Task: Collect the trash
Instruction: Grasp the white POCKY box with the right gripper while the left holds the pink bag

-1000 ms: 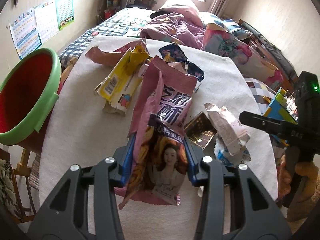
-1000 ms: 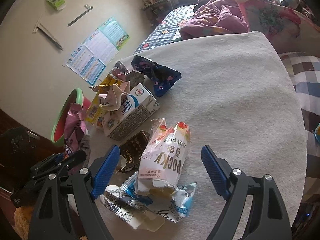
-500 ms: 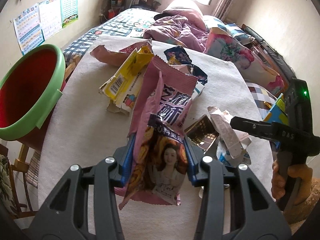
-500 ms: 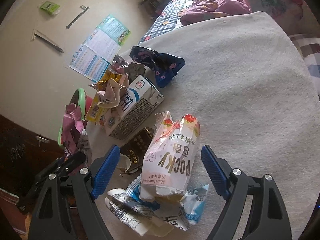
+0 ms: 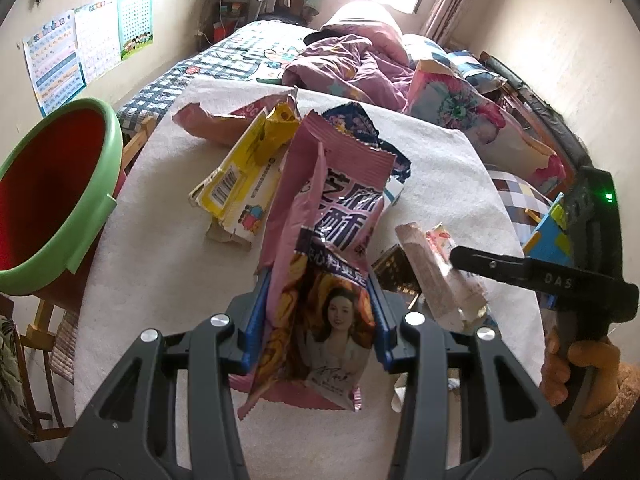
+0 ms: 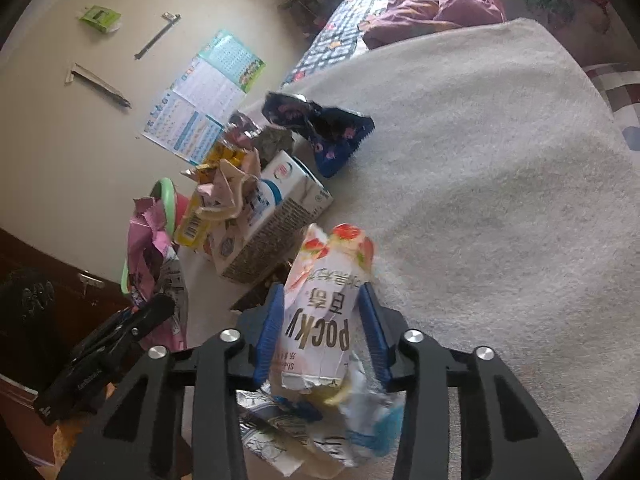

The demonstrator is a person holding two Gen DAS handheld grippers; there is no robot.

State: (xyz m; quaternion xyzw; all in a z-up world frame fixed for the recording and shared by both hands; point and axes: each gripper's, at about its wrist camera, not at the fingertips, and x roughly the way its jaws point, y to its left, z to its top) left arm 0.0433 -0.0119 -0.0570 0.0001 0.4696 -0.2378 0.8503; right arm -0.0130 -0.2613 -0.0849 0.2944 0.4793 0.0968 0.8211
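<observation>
My left gripper (image 5: 318, 300) is shut on a tall pink snack wrapper (image 5: 332, 216) with a woman's picture, held upright over the cream-clothed table (image 5: 160, 240). My right gripper (image 6: 322, 320) has its jaws closing, and the blue pads press both sides of a white and pink Pocky box (image 6: 332, 264). That box also shows in the left wrist view (image 5: 436, 272), just under the right gripper's black tip (image 5: 456, 254). A red basin with a green rim (image 5: 60, 200) stands off the table's left edge. The left gripper (image 6: 160, 308) with its pink wrapper sits at the right view's lower left.
A yellow wrapper (image 5: 240, 176), a milk carton (image 6: 276, 224), a dark blue wrapper (image 6: 324, 132) and a brown foil packet (image 5: 394, 268) lie on the cloth. Crumpled wrappers (image 6: 320, 432) lie under the Pocky box. A bed (image 5: 248, 52) with a purple quilt is behind the table.
The right gripper's jaws have come together from wide apart onto the Pocky box, which now stands narrower between the pads. The left gripper and its wrapper have kept still.
</observation>
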